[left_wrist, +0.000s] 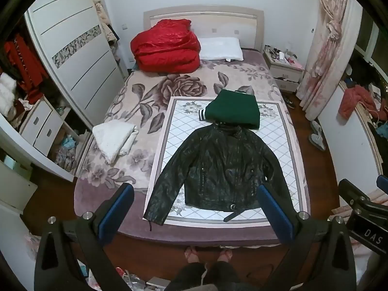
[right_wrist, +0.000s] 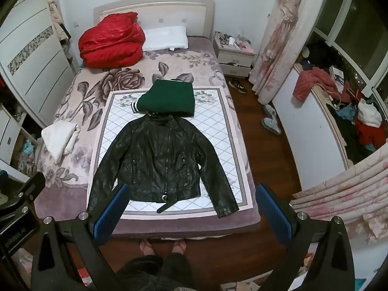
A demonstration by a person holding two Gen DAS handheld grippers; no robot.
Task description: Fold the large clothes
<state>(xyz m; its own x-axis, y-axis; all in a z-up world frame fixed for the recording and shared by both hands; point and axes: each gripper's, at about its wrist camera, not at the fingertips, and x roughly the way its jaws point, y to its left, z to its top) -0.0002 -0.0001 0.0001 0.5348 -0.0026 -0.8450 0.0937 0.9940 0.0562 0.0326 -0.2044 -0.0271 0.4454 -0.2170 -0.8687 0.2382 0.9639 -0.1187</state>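
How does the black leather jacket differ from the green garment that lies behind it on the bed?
The black leather jacket lies spread flat with both sleeves stretched out to the sides; the green garment is folded into a compact block. The jacket looks shiny and wrinkled, the green garment matte with a striped cuff. The jacket covers far more of the quilted mat than the green garment. Both rest on that mat, and the jacket's collar reaches the green garment's near edge.

The black jacket (right_wrist: 160, 160) at frame centre looked like glossy, creased leather; the red quilt (right_wrist: 111, 41), upper left, was shiny satin; the floor (right_wrist: 271, 169) polished wood.
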